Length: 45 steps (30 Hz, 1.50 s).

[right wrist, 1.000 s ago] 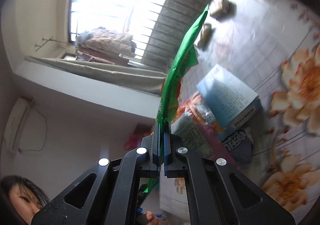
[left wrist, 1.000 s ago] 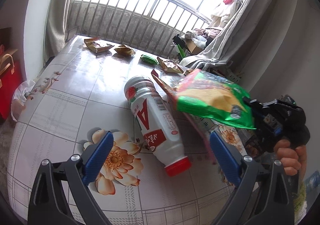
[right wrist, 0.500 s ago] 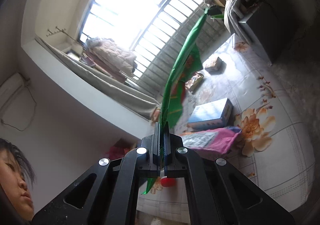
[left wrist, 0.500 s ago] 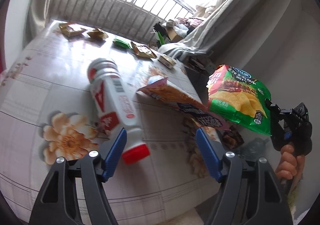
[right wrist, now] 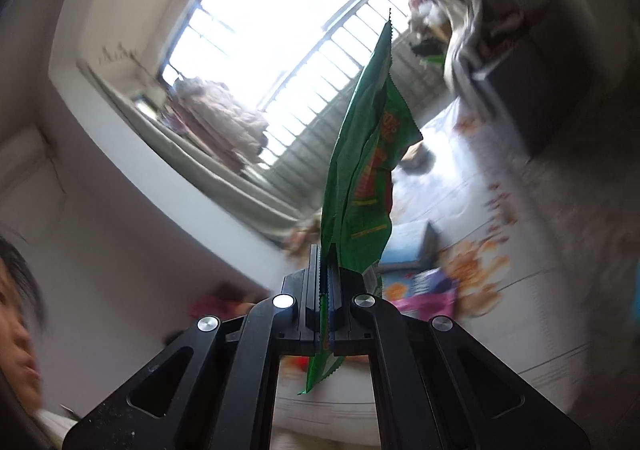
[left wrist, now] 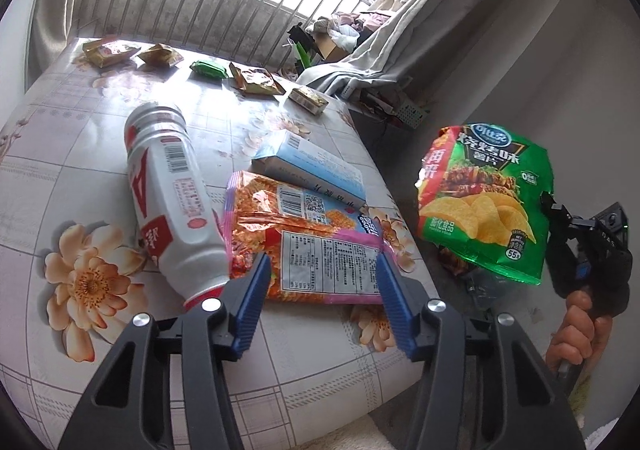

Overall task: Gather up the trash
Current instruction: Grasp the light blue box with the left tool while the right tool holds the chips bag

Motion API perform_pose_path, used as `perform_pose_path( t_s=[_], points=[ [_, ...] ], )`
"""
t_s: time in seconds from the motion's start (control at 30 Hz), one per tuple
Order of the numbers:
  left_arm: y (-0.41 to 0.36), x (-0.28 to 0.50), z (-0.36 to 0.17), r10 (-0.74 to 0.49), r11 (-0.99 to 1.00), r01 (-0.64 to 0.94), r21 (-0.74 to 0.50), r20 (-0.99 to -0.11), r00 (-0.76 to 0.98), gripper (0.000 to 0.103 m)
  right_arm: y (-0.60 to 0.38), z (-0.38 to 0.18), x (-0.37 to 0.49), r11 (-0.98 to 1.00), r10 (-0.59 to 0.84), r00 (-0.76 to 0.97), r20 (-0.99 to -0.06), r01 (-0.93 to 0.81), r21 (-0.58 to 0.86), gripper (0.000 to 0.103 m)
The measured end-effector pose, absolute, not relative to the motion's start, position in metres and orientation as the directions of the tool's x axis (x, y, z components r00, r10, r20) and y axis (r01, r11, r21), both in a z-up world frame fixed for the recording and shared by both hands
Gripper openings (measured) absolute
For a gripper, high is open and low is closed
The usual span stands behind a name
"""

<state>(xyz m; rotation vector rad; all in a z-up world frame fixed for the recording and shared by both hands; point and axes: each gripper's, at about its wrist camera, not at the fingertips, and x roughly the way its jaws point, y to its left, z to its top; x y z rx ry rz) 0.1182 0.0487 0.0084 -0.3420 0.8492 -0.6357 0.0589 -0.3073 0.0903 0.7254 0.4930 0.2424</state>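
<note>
Clamping a green crisp bag (left wrist: 480, 205) clear of the worktop (left wrist: 80, 153), the right hand-held gripper (right wrist: 324, 290) frees space; the left hand-held gripper (left wrist: 320, 306), jaws just closing yet apart, straddles an orange snack packet (left wrist: 304, 246).

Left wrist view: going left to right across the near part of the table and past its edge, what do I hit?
White bottle with red cap → orange-pink snack packet → green chip bag, hanging off the table's edge → right gripper, shut on the bag's edge → hand holding it.
</note>
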Motion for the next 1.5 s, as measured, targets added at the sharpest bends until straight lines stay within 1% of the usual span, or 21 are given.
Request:
perform_pose_path(
  t_s=[0.07,0.1,0.17,0.23,0.33,0.4,0.47,0.5,0.57,0.6,0.67,0.73,0.77,0.83,0.93,1.07,1.2,1.27,1.4,1.47,1.5],
  points=[
    [0.046,0.120,0.008,-0.645,0.764,0.384,-0.519,-0.588,0.488,0.051,-0.293,0.101,0.056,0.839,0.291,0.857,-0.426,-0.015,0.544,0.001],
    [0.046,0.120,0.009,-0.646,0.763,0.385,-0.519,-0.587,0.487,0.051,-0.280,0.105,0.056,0.898,0.235,0.847,-0.477,-0.001,0.441,0.001],
    [0.046,0.119,0.010,-0.646,0.763,0.387,-0.518,-0.585,0.490,0.051,-0.257,0.103,0.060,0.953,0.183,0.820,-0.543,-0.013,0.301,0.001],
    [0.048,0.119,0.011,-0.643,0.766,0.384,-0.517,-0.584,0.496,0.051,-0.222,0.090,0.066,0.993,0.097,0.779,-0.619,-0.036,0.110,0.002],
    [0.055,0.120,0.013,-0.629,0.776,0.365,-0.514,-0.584,0.514,0.051,-0.169,0.052,0.074,0.984,-0.016,0.724,-0.689,-0.111,-0.140,0.004],
    [0.062,0.121,0.014,-0.613,0.787,0.349,-0.508,-0.587,0.528,0.051,-0.134,0.023,0.077,0.940,-0.091,0.700,-0.708,-0.174,-0.293,0.004],
    [0.070,0.122,0.015,-0.596,0.799,0.328,-0.504,-0.591,0.543,0.051,-0.112,-0.001,0.077,0.897,-0.117,0.684,-0.720,-0.238,-0.372,0.012],
    [0.074,0.122,0.016,-0.591,0.802,0.320,-0.505,-0.592,0.548,0.051,-0.103,-0.013,0.076,0.882,-0.104,0.670,-0.735,-0.279,-0.380,0.015],
    [0.080,0.123,0.018,-0.581,0.807,0.305,-0.506,-0.591,0.559,0.051,-0.098,-0.026,0.073,0.873,-0.074,0.638,-0.766,-0.329,-0.359,0.028],
    [0.081,0.124,0.019,-0.580,0.808,0.304,-0.505,-0.590,0.562,0.051,-0.097,-0.029,0.071,0.873,-0.061,0.629,-0.775,-0.344,-0.347,0.032],
    [0.078,0.124,0.020,-0.582,0.807,0.313,-0.500,-0.588,0.561,0.051,-0.105,-0.026,0.066,0.884,-0.026,0.623,-0.782,-0.351,-0.309,0.051],
    [0.071,0.124,0.020,-0.596,0.799,0.333,-0.500,-0.586,0.549,0.050,-0.120,-0.016,0.059,0.910,0.031,0.624,-0.781,-0.341,-0.237,0.058],
    [0.064,0.125,0.020,-0.602,0.796,0.346,-0.497,-0.589,0.539,0.049,-0.128,-0.011,0.057,0.923,0.066,0.620,-0.782,-0.335,-0.188,0.058],
    [0.047,0.126,0.017,-0.604,0.796,0.373,-0.476,-0.603,0.520,0.046,-0.156,0.002,0.052,0.956,0.168,0.608,-0.776,-0.292,-0.022,0.059],
    [0.024,0.126,0.013,-0.610,0.792,0.414,-0.449,-0.618,0.496,0.041,-0.199,0.010,0.042,0.960,0.280,0.607,-0.744,-0.165,0.227,0.060],
    [-0.010,0.127,0.002,-0.619,0.776,0.473,-0.418,-0.651,0.439,0.039,-0.264,-0.004,0.024,0.834,0.394,0.633,-0.666,0.057,0.548,0.060],
    [-0.035,0.134,-0.019,-0.580,0.791,0.474,-0.388,-0.722,0.377,0.035,-0.287,-0.024,0.017,0.734,0.419,0.641,-0.643,0.179,0.656,0.061],
    [-0.045,0.136,-0.031,-0.553,0.803,0.467,-0.370,-0.756,0.350,0.034,-0.287,-0.031,0.021,0.703,0.448,0.642,-0.623,0.177,0.689,0.061],
    [-0.054,0.140,-0.046,-0.528,0.814,0.453,-0.364,-0.789,0.315,0.034,-0.284,-0.046,0.036,0.640,0.500,0.641,-0.583,0.181,0.747,0.061],
    [-0.057,0.140,-0.050,-0.515,0.820,0.449,-0.354,-0.799,0.311,0.034,-0.282,-0.053,0.042,0.611,0.524,0.642,-0.560,0.174,0.772,0.052],
    [-0.058,0.141,-0.050,-0.512,0.822,0.449,-0.351,-0.801,0.312,0.034,-0.282,-0.054,0.043,0.602,0.530,0.645,-0.551,0.171,0.780,0.050]
  ],
)
